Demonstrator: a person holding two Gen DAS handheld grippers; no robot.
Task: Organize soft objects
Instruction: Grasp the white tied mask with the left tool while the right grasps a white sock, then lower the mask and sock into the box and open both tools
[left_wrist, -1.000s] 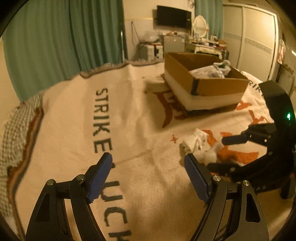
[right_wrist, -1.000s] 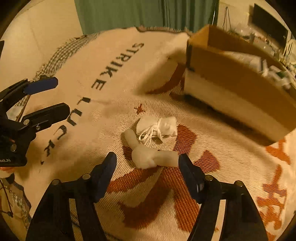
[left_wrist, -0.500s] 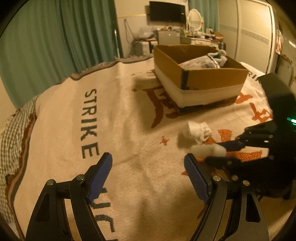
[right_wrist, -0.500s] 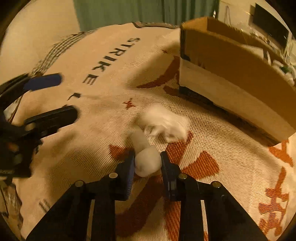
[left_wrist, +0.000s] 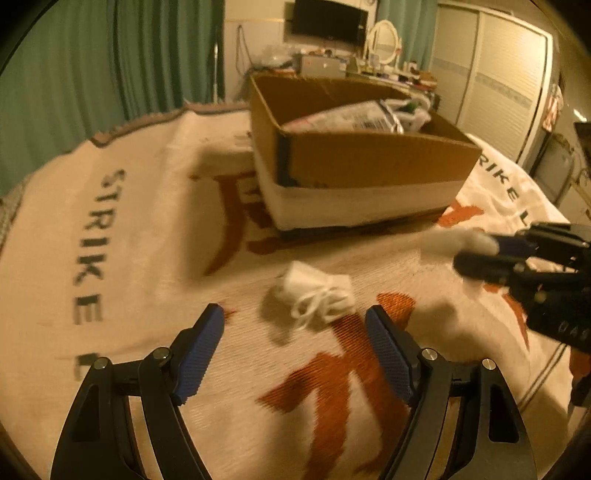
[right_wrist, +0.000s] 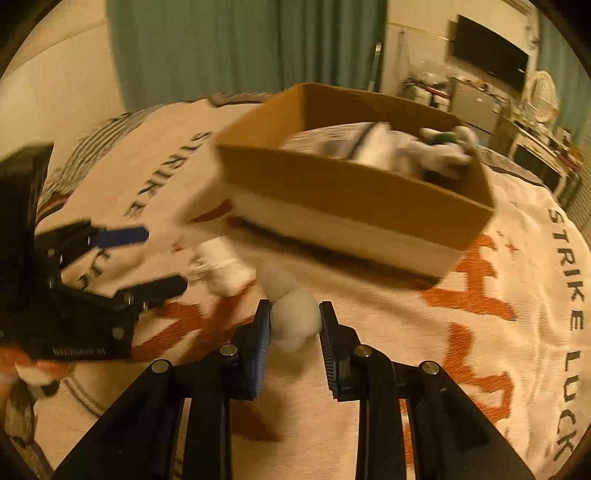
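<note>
My right gripper (right_wrist: 294, 325) is shut on a white rolled sock (right_wrist: 293, 319) and holds it above the blanket, in front of the cardboard box (right_wrist: 351, 184). The sock and gripper also show blurred in the left wrist view (left_wrist: 476, 245). My left gripper (left_wrist: 295, 332) is open, its blue pads either side of a white bundled sock with a string (left_wrist: 316, 293) lying on the blanket just ahead. That bundle also lies in the right wrist view (right_wrist: 223, 267), next to the left gripper (right_wrist: 147, 258). The box (left_wrist: 362, 155) holds several soft items.
The cream blanket (left_wrist: 147, 229) with "STRIKE LUCK" lettering and orange characters covers the bed. Green curtains (left_wrist: 110, 66) hang behind. A dresser with a mirror and TV (left_wrist: 328, 22) stands at the far wall, wardrobe doors (left_wrist: 491, 92) on the right.
My right gripper has lifted the white rolled sock off the blanket and carried it towards the box. My left gripper has moved forward to the white bundled sock, still open.
</note>
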